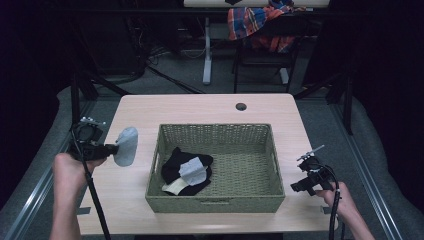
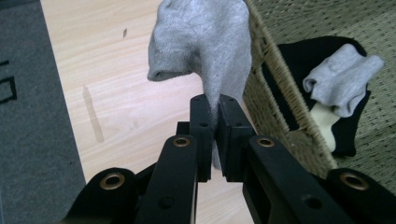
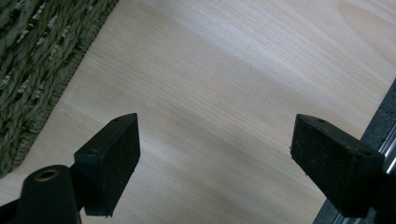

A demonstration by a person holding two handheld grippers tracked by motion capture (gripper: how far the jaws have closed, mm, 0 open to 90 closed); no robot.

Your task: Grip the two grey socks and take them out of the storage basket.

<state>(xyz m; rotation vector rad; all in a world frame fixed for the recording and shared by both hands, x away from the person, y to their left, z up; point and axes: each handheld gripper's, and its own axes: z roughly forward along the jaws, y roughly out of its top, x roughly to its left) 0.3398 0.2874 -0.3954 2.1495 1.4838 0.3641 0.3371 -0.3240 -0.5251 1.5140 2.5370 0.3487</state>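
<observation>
My left gripper (image 1: 111,149) (image 2: 217,105) is shut on a grey sock (image 1: 127,145) (image 2: 205,46), holding it above the table just left of the woven basket (image 1: 215,200) (image 2: 280,93). Inside the basket's left half lie a black garment (image 1: 175,165) (image 2: 303,56), a folded grey sock (image 1: 194,171) (image 2: 343,77) on top of it, and a cream piece (image 1: 175,187) (image 2: 323,121). My right gripper (image 1: 296,188) (image 3: 215,154) is open over bare wood to the right of the basket, nothing between its jaws.
The light wood table (image 1: 210,107) (image 3: 233,84) has a round cable hole (image 1: 241,106) at the back. A metal rail (image 3: 387,149) runs along the table's right edge. A chair draped with a plaid cloth (image 1: 260,22) stands behind the table.
</observation>
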